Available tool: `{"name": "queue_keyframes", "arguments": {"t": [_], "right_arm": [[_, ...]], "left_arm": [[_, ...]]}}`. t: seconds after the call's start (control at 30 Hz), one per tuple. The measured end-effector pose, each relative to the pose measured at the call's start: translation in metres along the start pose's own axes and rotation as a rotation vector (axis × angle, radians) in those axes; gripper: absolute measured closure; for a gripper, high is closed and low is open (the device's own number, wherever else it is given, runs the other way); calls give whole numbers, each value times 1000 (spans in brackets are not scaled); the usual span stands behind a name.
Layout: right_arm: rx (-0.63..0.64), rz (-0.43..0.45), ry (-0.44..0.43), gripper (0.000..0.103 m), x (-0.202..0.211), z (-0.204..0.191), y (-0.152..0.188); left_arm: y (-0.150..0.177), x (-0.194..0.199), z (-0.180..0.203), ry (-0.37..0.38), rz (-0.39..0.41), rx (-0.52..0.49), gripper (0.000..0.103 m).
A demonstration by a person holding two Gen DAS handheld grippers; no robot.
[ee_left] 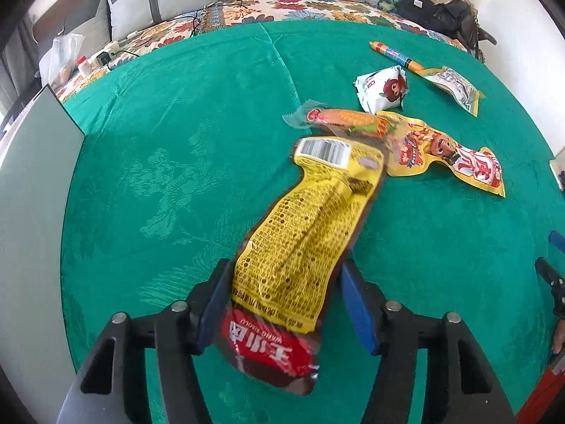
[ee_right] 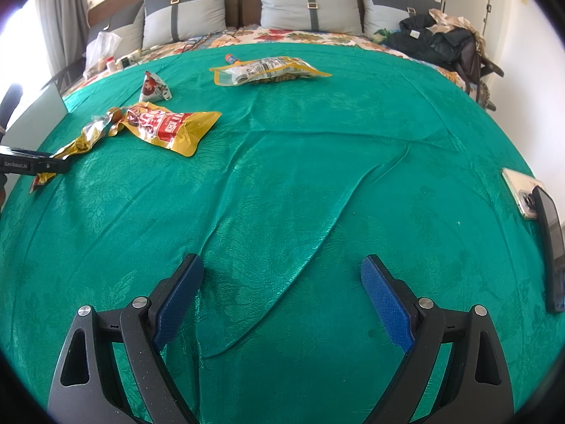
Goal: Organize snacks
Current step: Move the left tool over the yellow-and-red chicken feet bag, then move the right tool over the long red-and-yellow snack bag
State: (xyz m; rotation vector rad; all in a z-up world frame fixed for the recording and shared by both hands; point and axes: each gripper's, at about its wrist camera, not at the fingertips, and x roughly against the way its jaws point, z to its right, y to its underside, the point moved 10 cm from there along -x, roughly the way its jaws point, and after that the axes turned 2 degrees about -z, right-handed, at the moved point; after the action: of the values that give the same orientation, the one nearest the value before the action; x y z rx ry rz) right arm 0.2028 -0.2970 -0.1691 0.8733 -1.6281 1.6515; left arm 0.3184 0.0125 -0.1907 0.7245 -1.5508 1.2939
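While the left wrist view looks down: the left gripper (ee_left: 286,289) has its blue pads against the sides of a long yellow packet (ee_left: 303,233), which it holds lifted and tilted over the green cloth (ee_left: 159,176).
Loose snacks, left view: beyond the packet's far end lie a corn-print stick (ee_left: 348,122), a yellow-red pouch (ee_left: 448,157), a white triangular pack (ee_left: 383,88), a clear-and-yellow bag (ee_left: 455,88) and an orange tube (ee_left: 395,54), scattered to the right.
Open room, left view: the cloth's left half is bare up to a pale flat panel (ee_left: 31,194) at its left edge.
Right wrist view: the right gripper (ee_right: 282,304) hangs with jaws spread wide and nothing between them, over a creased, bare stretch of cloth.
Edges, right view: two phones (ee_right: 536,212) lie at the right edge; pillows (ee_right: 183,10) and dark clothing (ee_right: 434,39) sit beyond the far edge.
Progress, as I judge it: early, with one snack in hand and five loose, no sorted group visible.
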Motion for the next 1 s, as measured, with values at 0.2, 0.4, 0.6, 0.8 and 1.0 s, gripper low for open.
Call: {"name": "queue_keyframes", "arguments": {"t": [0.2,0.4,0.6,0.8,1.0], "right_arm": [[0,0,-1,10,0,0,0],[0,0,-1,10,0,0,0],[-1,0,-1,10,-1,0,0],[-1,-1,-1,10,-1,0,0],[-1,-1,-1,10,0,0,0]], "left_arm": [[78,32,10,-18,-14,114,48],[118,51,41,91,-26,118,17],[86,30,23,-53,20,82,10],[76,23,-20,-100,103,202,0],[76,26,-24,-101,188,176,0]]}}
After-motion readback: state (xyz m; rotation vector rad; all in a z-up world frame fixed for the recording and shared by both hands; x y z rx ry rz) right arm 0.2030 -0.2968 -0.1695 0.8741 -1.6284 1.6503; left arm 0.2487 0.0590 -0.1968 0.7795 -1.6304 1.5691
